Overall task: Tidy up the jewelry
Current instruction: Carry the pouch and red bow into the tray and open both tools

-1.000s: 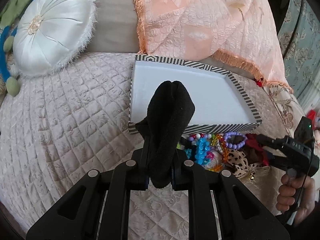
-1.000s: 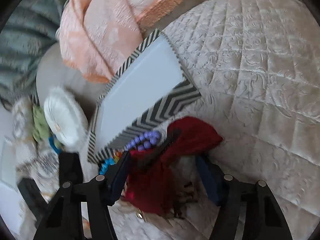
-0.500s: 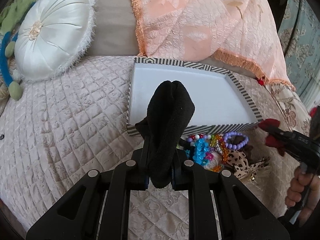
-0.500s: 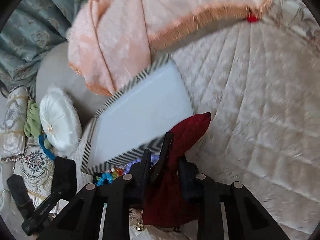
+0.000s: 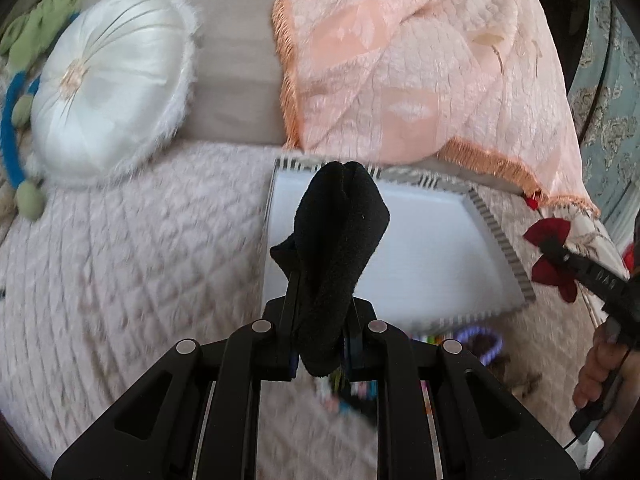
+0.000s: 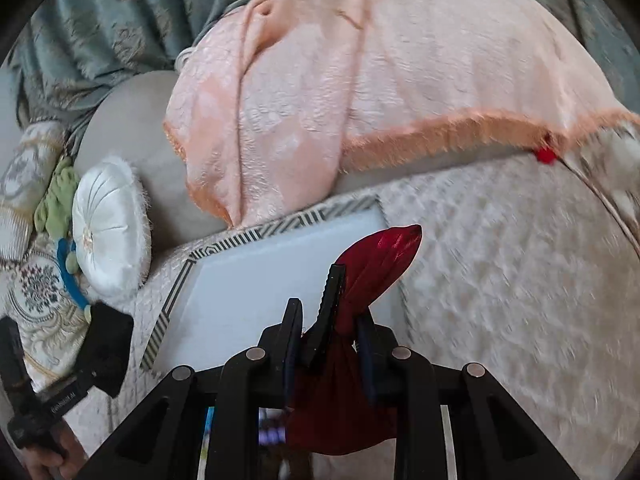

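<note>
A quilted pale bedspread [image 5: 132, 248] carries a white tray with a black-and-white striped rim [image 5: 498, 248]; behind the tray a peach fringed throw [image 5: 420, 72] drapes down to its far edge, and a round white satin cushion [image 5: 108, 84] sits well to the left against the beige headboard. A heap of bead bracelets [image 5: 486, 344], blurred, lies just in front of the tray's near rim, partly hidden behind the left gripper's frame. The left gripper [image 5: 322, 312] is clamped on a black fuzzy scrunchie [image 5: 338, 240], which blocks much of the tray's left half in its own camera. The right gripper [image 6: 330, 344] pinches a dark red velvet hair bow [image 6: 372, 264] with a black toothed clip [image 6: 330, 300] fixed to it; the person's right hand [image 5: 604, 368] shows at the edge of the left view. A second ago the red bow lay on the jewelry pile with the right jaws standing wide around it; they have since closed on it, and the bow now hangs clear of the heap, above the tray's right side. The black scrunchie's grip looks unchanged. The bow's long axis runs up and away from the right gripper, its upper lobe tipped toward the right and the throw, the lower lobe hanging under the jaws. The scrunchie stands upright, lengthwise along the fingers.
</note>
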Action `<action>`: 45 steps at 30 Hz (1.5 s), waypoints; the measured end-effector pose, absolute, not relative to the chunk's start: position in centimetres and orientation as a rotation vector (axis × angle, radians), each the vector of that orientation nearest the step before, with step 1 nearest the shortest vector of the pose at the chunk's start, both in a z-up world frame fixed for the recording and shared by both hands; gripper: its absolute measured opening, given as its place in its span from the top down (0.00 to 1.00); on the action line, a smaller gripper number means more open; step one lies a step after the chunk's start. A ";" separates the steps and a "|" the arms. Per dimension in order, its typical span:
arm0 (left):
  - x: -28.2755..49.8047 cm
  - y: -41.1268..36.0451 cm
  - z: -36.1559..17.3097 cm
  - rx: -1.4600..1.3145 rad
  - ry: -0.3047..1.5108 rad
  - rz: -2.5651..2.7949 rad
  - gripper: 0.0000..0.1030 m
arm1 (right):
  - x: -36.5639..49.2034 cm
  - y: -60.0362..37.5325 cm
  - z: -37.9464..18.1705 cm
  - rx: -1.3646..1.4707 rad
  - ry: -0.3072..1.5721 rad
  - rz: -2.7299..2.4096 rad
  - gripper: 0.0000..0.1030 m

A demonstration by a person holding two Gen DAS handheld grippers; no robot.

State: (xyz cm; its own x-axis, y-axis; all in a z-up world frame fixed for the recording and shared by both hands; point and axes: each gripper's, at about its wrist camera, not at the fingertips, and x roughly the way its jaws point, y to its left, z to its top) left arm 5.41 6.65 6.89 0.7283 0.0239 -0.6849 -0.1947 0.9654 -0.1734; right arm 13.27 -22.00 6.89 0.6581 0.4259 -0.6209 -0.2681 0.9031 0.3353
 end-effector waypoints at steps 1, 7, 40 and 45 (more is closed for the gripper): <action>6.3 6.8 6.9 -0.257 0.741 0.112 0.87 | 14.1 -21.2 6.7 0.193 0.752 0.396 0.76; 10.4 7.5 5.1 -0.338 0.799 0.067 0.87 | 16.7 -19.4 3.9 0.063 0.806 0.381 0.76; 12.6 7.0 0.1 -0.277 0.903 0.178 0.82 | 18.2 -18.5 0.4 -0.050 0.925 0.404 0.58; 12.7 7.3 0.2 -0.276 0.898 0.202 0.62 | 18.1 -18.0 1.0 -0.067 0.898 0.391 0.50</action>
State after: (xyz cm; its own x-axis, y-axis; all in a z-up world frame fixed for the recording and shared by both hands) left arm 12.67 7.32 0.15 0.6078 0.0574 -0.7920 -0.2865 0.9461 -0.1512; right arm 18.14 -18.04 0.98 0.5573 0.3034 -0.7729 -0.3587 0.9275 0.1054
